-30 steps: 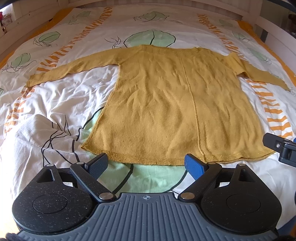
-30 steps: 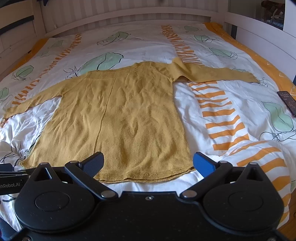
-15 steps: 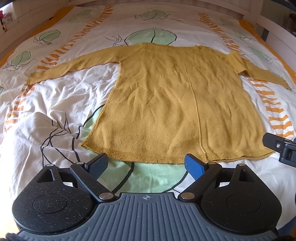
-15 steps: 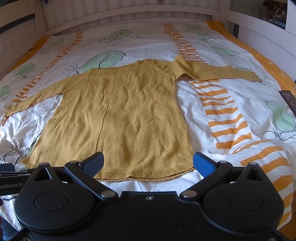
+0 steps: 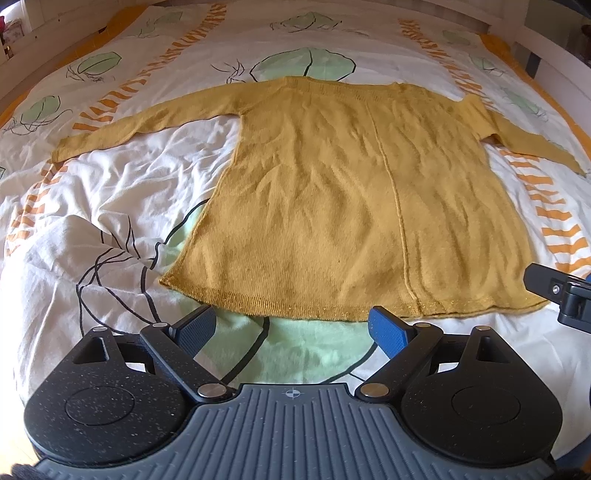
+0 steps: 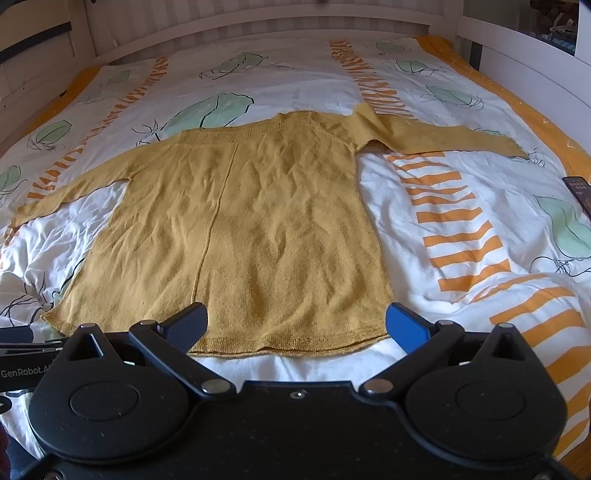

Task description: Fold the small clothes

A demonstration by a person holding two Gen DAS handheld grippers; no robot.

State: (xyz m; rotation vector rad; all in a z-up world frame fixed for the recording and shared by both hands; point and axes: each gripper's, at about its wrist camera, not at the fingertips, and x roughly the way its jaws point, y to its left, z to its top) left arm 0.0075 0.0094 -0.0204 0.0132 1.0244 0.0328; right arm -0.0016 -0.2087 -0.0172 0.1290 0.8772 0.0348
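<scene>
A mustard-yellow knitted sweater [image 5: 343,206] lies flat on the bed with both sleeves spread out and its hem toward me. My left gripper [image 5: 291,325] stands open just short of the hem, toward its left half, with only bedding between its fingers. In the right wrist view the sweater [image 6: 258,229] fills the middle. My right gripper [image 6: 297,319] is open and hovers over the right part of the hem, gripping nothing. Each gripper shows at the edge of the other's view: the right gripper [image 5: 557,291] and the left gripper [image 6: 26,347].
The bed cover [image 5: 92,206] is white with green leaves and orange stripes, and it is rumpled at the near left and near right. A dark remote control [image 6: 580,192] lies at the right edge. A white bed frame [image 6: 258,22] runs along the far side.
</scene>
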